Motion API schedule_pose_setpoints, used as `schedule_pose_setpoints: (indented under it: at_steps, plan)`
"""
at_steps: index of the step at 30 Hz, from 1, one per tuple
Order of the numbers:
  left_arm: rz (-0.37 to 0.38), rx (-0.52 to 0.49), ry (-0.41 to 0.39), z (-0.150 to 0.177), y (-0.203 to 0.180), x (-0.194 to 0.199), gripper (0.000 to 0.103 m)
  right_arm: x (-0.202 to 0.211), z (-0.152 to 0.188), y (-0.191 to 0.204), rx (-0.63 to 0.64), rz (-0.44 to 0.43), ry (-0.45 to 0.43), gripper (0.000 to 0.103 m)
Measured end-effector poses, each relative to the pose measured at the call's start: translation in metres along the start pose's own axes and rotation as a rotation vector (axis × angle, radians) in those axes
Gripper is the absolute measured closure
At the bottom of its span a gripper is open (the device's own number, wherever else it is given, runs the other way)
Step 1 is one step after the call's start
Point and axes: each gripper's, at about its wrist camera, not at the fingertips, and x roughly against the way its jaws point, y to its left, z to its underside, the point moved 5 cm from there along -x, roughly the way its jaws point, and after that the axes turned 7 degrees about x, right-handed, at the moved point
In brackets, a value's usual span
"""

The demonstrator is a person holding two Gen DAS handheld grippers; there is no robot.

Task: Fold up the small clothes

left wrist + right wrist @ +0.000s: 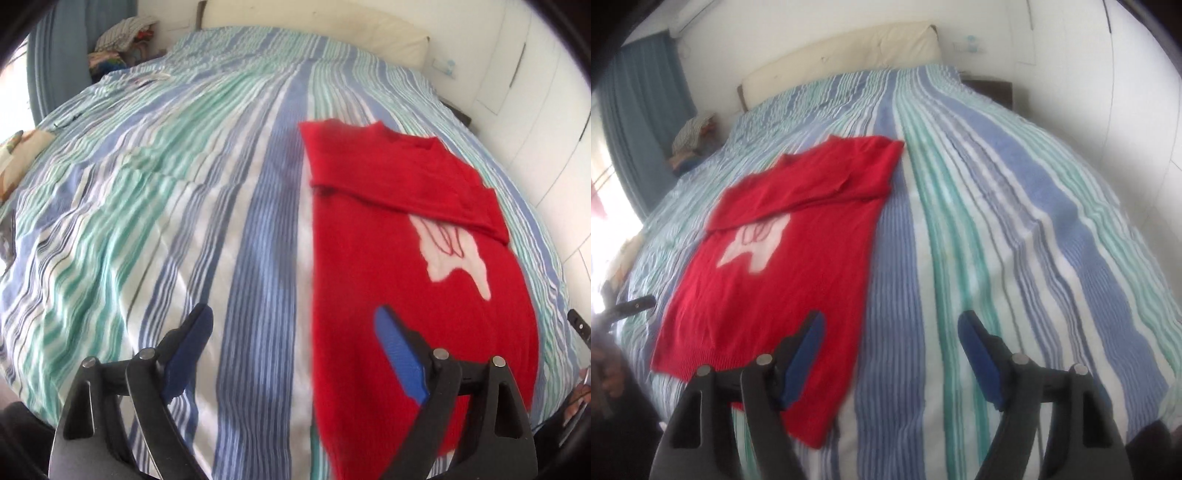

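A small red sweater (406,258) with a white figure on its chest lies flat on the striped bedspread (184,203), both sleeves folded across its upper part. My left gripper (295,317) hovers open above the sweater's left edge, one blue pad over bedspread, the other over red knit, nothing between them. In the right wrist view the same sweater (783,258) lies to the left. My right gripper (892,321) stands open above the sweater's lower right edge and the bedspread (1015,221), holding nothing.
A cream headboard (842,55) closes off the bed's far end. A pile of clothes (125,33) sits by the blue curtain (639,110). White wardrobe doors (535,92) run along the right side. A dark nightstand (990,88) stands by the far corner.
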Motion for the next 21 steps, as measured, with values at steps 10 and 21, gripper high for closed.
schedule_pose_setpoints:
  at_steps: [10,21]
  plan:
    - [-0.133,0.049,-0.025,-0.027,0.076,-0.095,0.007,-0.089,-0.043,-0.081,-0.033,0.221,-0.023,0.027]
    - [-0.109,0.037,-0.054,-0.027,0.072,-0.095,0.000,-0.110,-0.023,-0.087,-0.071,0.171,-0.002,0.016]
